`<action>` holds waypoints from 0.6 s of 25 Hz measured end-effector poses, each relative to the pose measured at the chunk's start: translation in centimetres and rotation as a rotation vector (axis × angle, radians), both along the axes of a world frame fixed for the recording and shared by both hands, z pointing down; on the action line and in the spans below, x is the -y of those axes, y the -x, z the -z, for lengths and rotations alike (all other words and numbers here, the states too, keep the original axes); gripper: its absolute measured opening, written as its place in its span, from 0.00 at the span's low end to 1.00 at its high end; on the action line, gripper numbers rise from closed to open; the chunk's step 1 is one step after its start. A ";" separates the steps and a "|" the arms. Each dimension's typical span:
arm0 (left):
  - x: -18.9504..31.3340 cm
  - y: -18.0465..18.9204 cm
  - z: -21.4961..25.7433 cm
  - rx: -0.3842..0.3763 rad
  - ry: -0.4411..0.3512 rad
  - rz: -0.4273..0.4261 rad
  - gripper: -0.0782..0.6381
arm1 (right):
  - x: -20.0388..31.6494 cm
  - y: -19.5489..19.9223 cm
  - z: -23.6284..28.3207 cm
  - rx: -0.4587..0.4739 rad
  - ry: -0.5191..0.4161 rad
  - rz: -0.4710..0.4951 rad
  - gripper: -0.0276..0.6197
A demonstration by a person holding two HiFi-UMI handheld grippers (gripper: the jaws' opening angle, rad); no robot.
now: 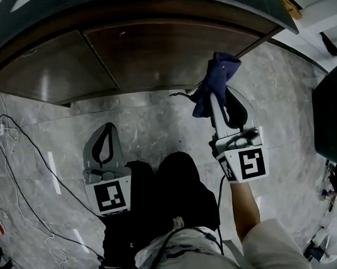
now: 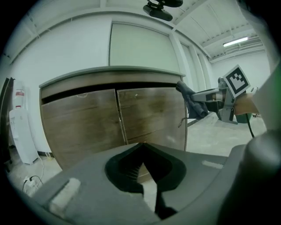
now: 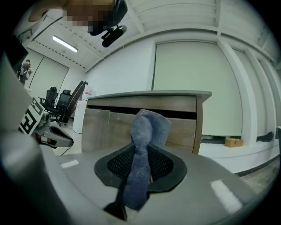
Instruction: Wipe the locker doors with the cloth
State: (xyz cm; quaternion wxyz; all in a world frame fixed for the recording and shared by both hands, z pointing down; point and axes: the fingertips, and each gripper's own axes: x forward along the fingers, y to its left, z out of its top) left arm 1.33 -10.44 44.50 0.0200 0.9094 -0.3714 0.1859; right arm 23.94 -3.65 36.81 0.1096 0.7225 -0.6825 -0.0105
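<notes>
Cloth first: the blue rag (image 1: 216, 74) is clamped in the right gripper (image 1: 222, 99), jaws closed on its middle so a bunch pokes out past the tips. That loose end is what should meet the wood. It hangs right by the right-hand locker door (image 1: 165, 51), near the outer edge, though I can't tell if it touches. The left gripper (image 1: 106, 128) sits low over the floor (image 1: 151, 126), jaws together with nothing between them, kept out of the way, I'd say. Both brown doors are closed, faces presented flat for wiping. A stroke looks ready to start on this side.
</notes>
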 end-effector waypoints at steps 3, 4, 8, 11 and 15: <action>0.7 -1.1 -3.6 -0.013 -0.043 -0.014 0.11 | 0.5 -0.2 -3.1 -0.015 -0.045 0.012 0.18; 0.8 -1.4 -4.5 -0.015 -0.058 -0.018 0.11 | 0.6 -0.3 -4.1 -0.018 -0.054 0.015 0.18; 0.4 -1.5 -7.3 -0.014 -0.097 -0.018 0.11 | 0.3 -0.6 -7.4 -0.033 -0.068 0.022 0.18; 0.2 -1.7 -8.5 -0.033 -0.119 -0.016 0.11 | -0.1 -1.2 -8.7 -0.053 -0.086 0.019 0.18; -0.1 -0.6 -8.8 -0.079 -0.126 0.013 0.11 | -0.4 -1.2 -10.0 -0.064 -0.113 0.016 0.18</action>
